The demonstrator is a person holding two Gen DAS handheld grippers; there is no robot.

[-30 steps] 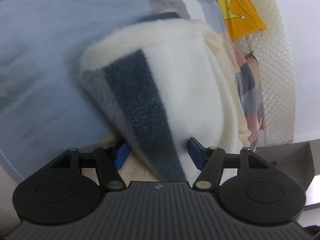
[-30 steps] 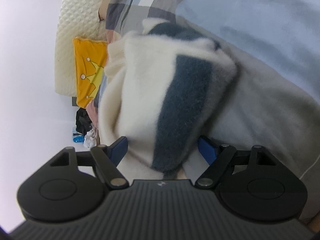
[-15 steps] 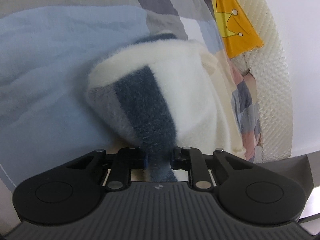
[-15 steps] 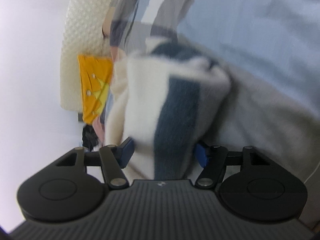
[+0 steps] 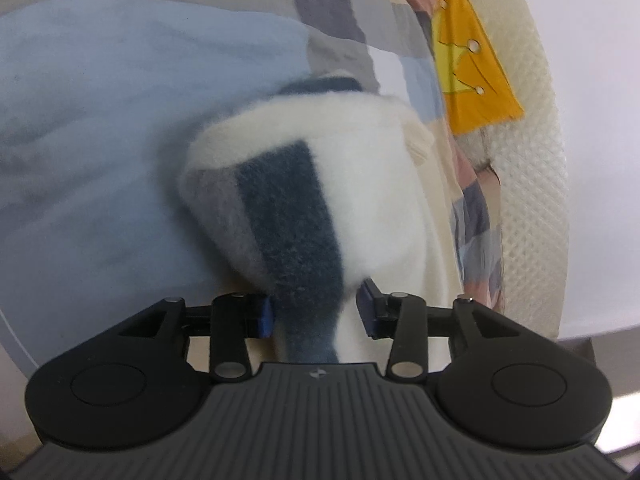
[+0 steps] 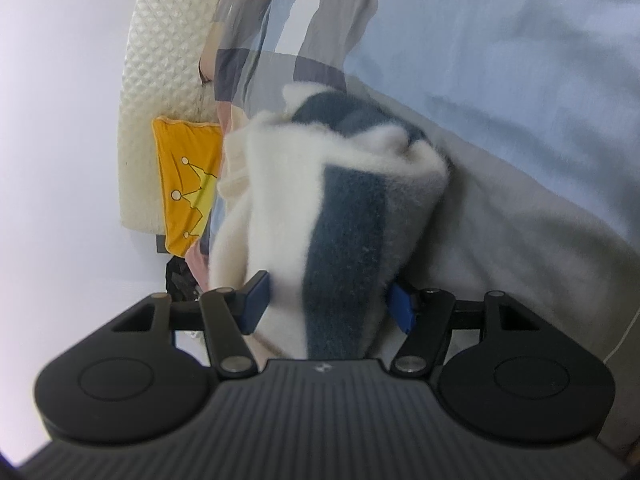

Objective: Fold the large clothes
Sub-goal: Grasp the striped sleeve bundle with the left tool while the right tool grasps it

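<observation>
Now re-clamp opening left gripper (image 5: 316, 314) squarely on fleece garment (image 5: 316, 208), matching right gripper (image 6: 328, 308) pinching its bunched edge.

cream fleece garment (image 5: 372, 184) with navy stripe, orange crown-print pillow (image 5: 468, 68), pale blue sheet (image 5: 100, 120)

Both my wrist cams sit just behind the fingers, angled down, very close to the fleece bundle (image 5: 304, 200). Shared: that bundle (image 6: 332, 216), bedding, yellow cushion (image 5: 472, 68) (image 6: 184, 184).
</observation>
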